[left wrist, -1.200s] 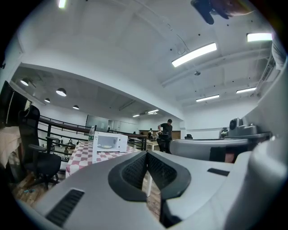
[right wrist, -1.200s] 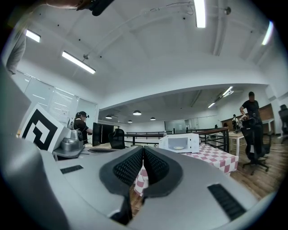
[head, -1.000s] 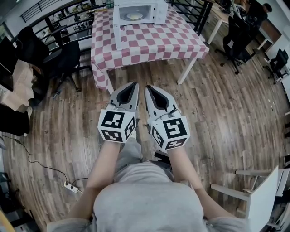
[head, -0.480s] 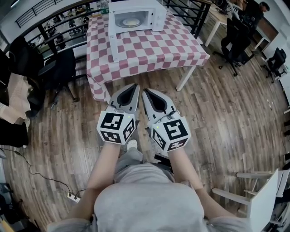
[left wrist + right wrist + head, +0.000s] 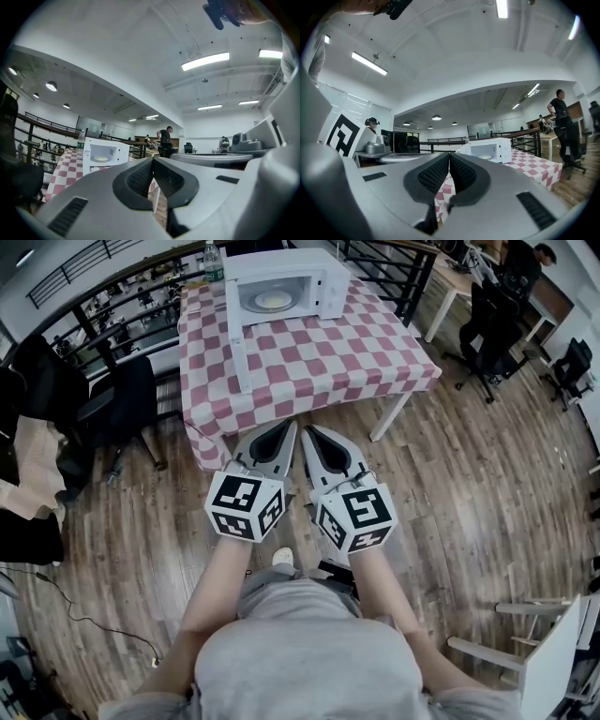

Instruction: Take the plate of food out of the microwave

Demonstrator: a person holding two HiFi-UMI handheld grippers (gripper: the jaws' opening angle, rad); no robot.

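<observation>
Inside the open microwave [image 5: 281,282] on the desk [image 5: 328,352], the plate of food [image 5: 273,301] lies well apart from you. With the left gripper [image 5: 285,427] and the right gripper [image 5: 310,432] both empty and their fingers pressed together, you could only shove the plate deeper.

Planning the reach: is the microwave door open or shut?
Open: the door stands swung out at the left of the microwave, plate visible inside.

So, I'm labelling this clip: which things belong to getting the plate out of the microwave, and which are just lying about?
For the job: microwave, open; plate of food inside; left gripper, right gripper, both shut and empty.
Lying about: bottle beside the microwave; black office chair.
</observation>
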